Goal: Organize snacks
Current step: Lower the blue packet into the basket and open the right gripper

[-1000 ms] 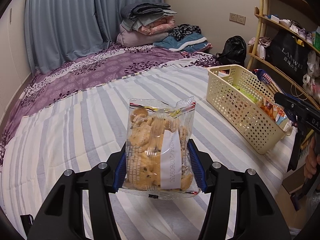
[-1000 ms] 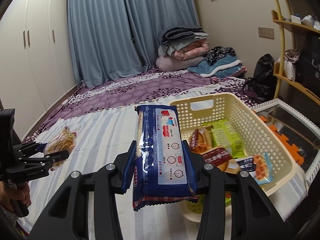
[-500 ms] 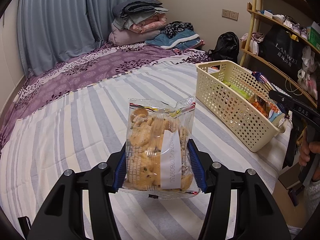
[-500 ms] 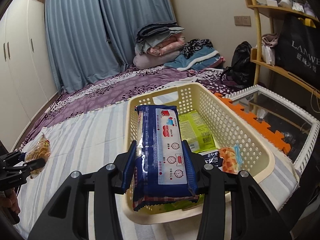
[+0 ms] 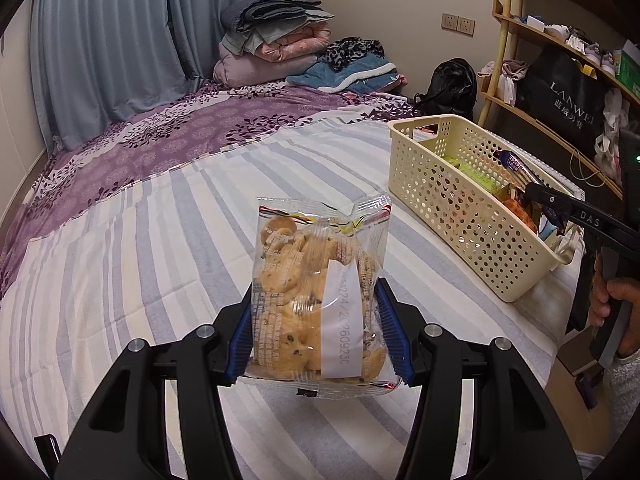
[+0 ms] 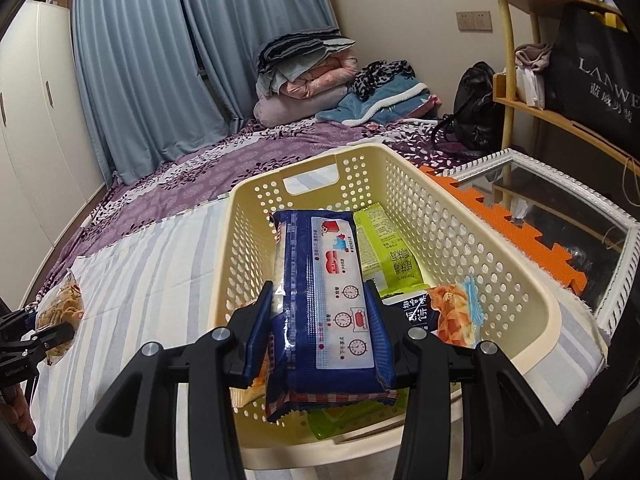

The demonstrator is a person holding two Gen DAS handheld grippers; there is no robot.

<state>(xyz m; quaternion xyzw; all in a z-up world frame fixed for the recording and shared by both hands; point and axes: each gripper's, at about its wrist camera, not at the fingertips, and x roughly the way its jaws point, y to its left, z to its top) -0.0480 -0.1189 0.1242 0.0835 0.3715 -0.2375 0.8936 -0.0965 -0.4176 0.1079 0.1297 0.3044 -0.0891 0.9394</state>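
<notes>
Two snacks are in hand, neither yet stowed. The right gripper (image 6: 318, 334) has its fingers (image 6: 256, 336) closed narrowly on the sides of a blue packet (image 6: 324, 300), which it holds out over the near half of the basket (image 6: 532, 312), above the snacks already lying there. The packet is tilted forward, its far end well inside the rim; whether its lower edge touches anything beneath it cannot be told.

The left gripper (image 5: 316, 328) has its fingers (image 5: 240, 336) pressed on either side of a clear cookie bag (image 5: 318, 300), held upright above the striped bed (image 5: 120, 280) and well apart from the basket, which stands near the bed's right edge.

Several packs are already in the basket: a green pack (image 6: 390, 256) lies flat along the bottom, an orange pack (image 6: 456, 314) leans at the near right, and a dark pack (image 6: 416, 310) sits between that and the blue packet. More wrappers show under the blue packet at the near wall, too hidden to name.

Judging by this, the task looks mostly done. No loose snack shows on the bed in either view, so what is left seems to be these two items: the blue packet needs only to be let go or lowered a little first, and the cookie bag has to be carried across to the basket and dropped in. Room remains at the basket's far end, which looks bare beyond the green pack.
</notes>
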